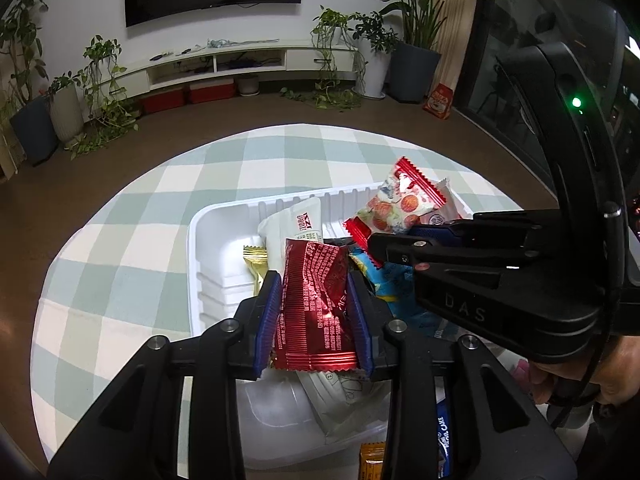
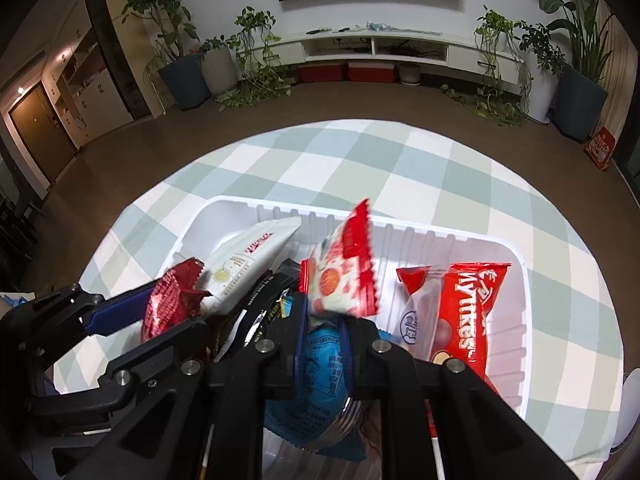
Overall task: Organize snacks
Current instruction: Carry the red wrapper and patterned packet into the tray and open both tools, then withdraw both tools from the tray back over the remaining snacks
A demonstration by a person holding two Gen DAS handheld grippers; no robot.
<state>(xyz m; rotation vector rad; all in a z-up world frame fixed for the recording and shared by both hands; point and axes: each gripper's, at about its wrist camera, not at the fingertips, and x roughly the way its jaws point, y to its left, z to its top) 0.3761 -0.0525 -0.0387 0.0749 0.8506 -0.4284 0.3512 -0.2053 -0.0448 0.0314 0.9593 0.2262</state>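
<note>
My left gripper (image 1: 314, 284) is shut on a dark red foil snack packet (image 1: 316, 304), held over the left part of a white plastic tray (image 1: 216, 220); it also shows in the right wrist view (image 2: 168, 304). My right gripper (image 2: 322, 322) is shut on a white packet with red ends and biscuit pictures (image 2: 344, 276), held above the tray's middle; it also shows in the left wrist view (image 1: 400, 200). In the tray lie a white packet (image 2: 248, 260), a red Mylikes bag (image 2: 468, 312), a blue packet (image 2: 316, 384) and a gold packet (image 1: 256, 264).
The tray sits on a round table with a green and white checked cloth (image 2: 400, 160). A second clear container (image 1: 276, 424) with more packets is nearest me. Beyond the table are brown floor, potted plants, a TV bench and a wall TV.
</note>
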